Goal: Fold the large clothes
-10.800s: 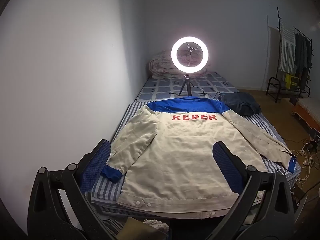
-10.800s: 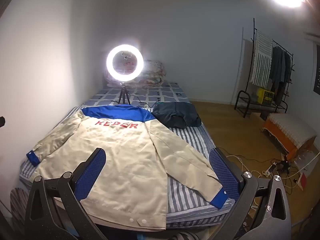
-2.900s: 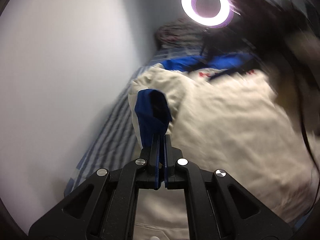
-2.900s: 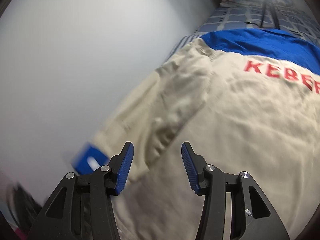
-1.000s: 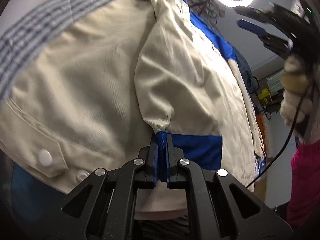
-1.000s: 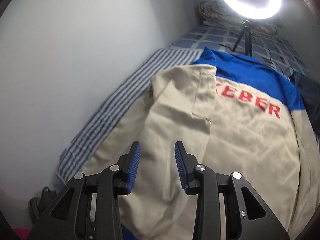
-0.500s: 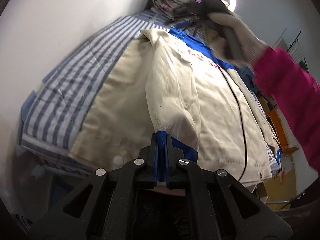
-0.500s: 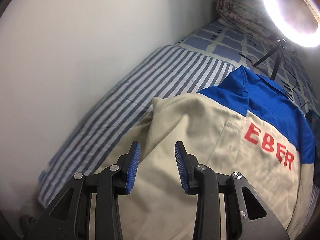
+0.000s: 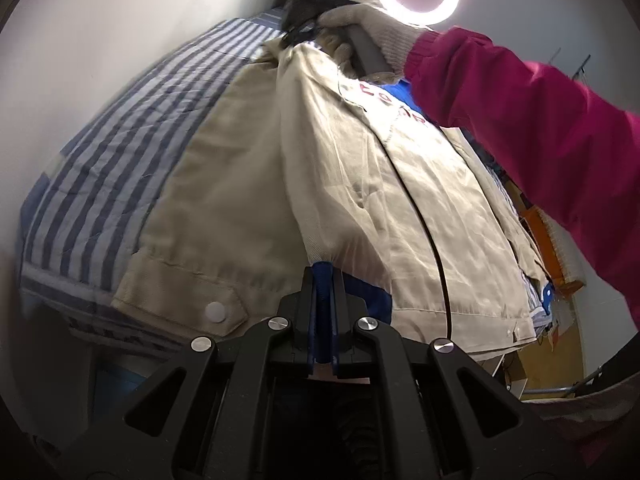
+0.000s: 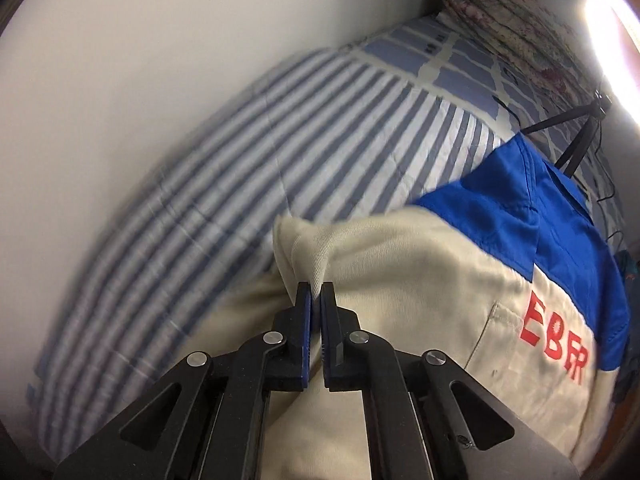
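Cream cotton jacket (image 9: 248, 184) lies back-up on the striped bed (image 9: 120, 152), collar far, hem near. Left gripper (image 9: 323, 280) is clenched on the blue cuff (image 9: 322, 276) at the hem end. Right gripper (image 10: 316, 296) pinches a ridge of cream cloth at the shoulder corner (image 10: 304, 248), jaws clamped on it; a gloved hand (image 9: 360, 28) carries it at the far end. The sleeve (image 9: 320, 168) runs taut between the two grips, its long axis along the jacket's length. Judgement: the next fold likely swings this held edge sideways toward the red lettering (image 10: 556, 344); both ends must travel together.
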Demonstrator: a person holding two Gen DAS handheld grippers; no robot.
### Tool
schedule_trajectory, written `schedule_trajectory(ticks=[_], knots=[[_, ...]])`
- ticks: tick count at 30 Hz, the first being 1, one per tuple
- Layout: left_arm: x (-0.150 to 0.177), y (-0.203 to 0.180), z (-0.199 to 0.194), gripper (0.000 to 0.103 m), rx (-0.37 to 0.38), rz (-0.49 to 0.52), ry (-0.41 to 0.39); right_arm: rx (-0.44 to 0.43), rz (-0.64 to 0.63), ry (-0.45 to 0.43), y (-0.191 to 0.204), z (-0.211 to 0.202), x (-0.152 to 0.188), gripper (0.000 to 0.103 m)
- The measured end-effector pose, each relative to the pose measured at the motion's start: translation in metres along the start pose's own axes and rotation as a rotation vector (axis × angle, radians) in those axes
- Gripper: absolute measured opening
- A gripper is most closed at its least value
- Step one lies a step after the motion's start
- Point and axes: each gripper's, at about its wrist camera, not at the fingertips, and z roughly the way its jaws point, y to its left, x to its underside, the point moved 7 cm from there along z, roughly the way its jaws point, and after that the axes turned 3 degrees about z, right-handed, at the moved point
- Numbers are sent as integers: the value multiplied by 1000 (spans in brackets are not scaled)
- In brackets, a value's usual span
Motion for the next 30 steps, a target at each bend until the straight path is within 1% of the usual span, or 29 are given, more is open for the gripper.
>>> schedule_trajectory(ticks=[2, 3, 4, 5, 7, 8, 10, 12, 14, 17, 18, 19, 21, 23, 25, 27, 30], knots=[[0, 12, -7, 2, -13, -32, -8, -85, 105, -53, -7, -16, -14, 2], [0, 21, -10, 2, -27, -51, -11, -147, 180, -82, -13, -22, -22, 2], [0, 30, -11, 2, -49, -65, -12, -176, 217, -91, -14, -22, -26, 2], [1, 38, -9, 2, -70, -79, -4, -204, 239, -89, -13, -18, -28, 2], [6, 54, -2, 2, -95, -126, 24, -271, 198, -57, 0, -5, -25, 2], [9, 63, 2, 2, -109, -148, 41, -274, 176, -48, 5, -2, -23, 2], [15, 72, 7, 2, -117, -167, 67, -251, 153, -41, 4, -7, -17, 9], [17, 74, 6, 2, -115, -167, 67, -274, 184, -85, -11, -26, -11, 14], [17, 72, 2, 2, -124, -145, 57, -271, 209, -117, -31, -41, 0, 15], [17, 72, -1, 2, -134, -126, 57, -180, 266, -116, -73, -52, 26, 15], [17, 72, -3, 2, -142, -120, 57, -180, 294, -112, -87, -55, 43, 15], [16, 72, -6, 2, -146, -117, 53, -198, 316, -104, -93, -56, 53, 15], [13, 75, -13, 2, -140, -131, 41, -257, 357, -69, -100, -54, 86, 15], [10, 77, -20, 2, -140, -148, 27, -281, 345, -47, -92, -55, 111, 15], [5, 81, -26, 2, -147, -161, 11, -314, 291, -35, -71, -60, 131, 15], [-1, 82, -29, 2, -149, -175, 0, -324, 205, -35, -46, -66, 148, 15], [-5, 83, -24, 8, -134, -184, 10, -334, 78, -20, -8, -74, 174, 15]])
